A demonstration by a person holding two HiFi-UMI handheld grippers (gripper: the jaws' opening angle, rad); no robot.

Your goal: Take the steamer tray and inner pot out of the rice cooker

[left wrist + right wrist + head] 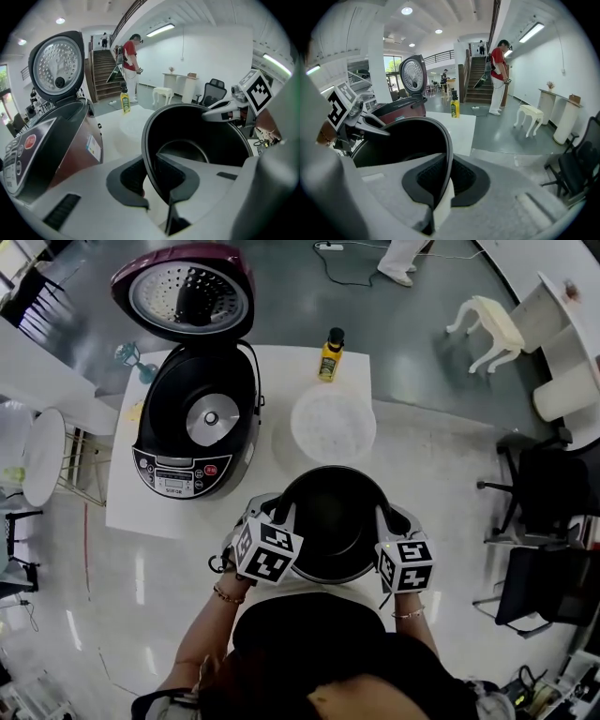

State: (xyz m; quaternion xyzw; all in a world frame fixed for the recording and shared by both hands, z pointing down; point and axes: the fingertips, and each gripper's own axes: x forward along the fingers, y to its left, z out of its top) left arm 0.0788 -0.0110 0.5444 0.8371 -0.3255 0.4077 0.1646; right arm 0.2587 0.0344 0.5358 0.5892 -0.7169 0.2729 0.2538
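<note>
The black inner pot [336, 521] hangs over the near edge of the white table [281, 427], held by both grippers. My left gripper [281, 514] is shut on its left rim [147, 154], one pad inside the wall and one outside. My right gripper [384, 521] is shut on its right rim [447, 154] in the same way. The white steamer tray [333, 423] lies flat on the table behind the pot. The rice cooker [199, 418] stands at the table's left with its lid [187, 292] swung up and its cavity showing the round heating plate.
A yellow bottle [329, 354] stands at the table's far edge. A white stool [489, 329] and black office chairs [544, 493] are on the floor to the right. A person in a red top [498, 77] stands by the stairs far behind.
</note>
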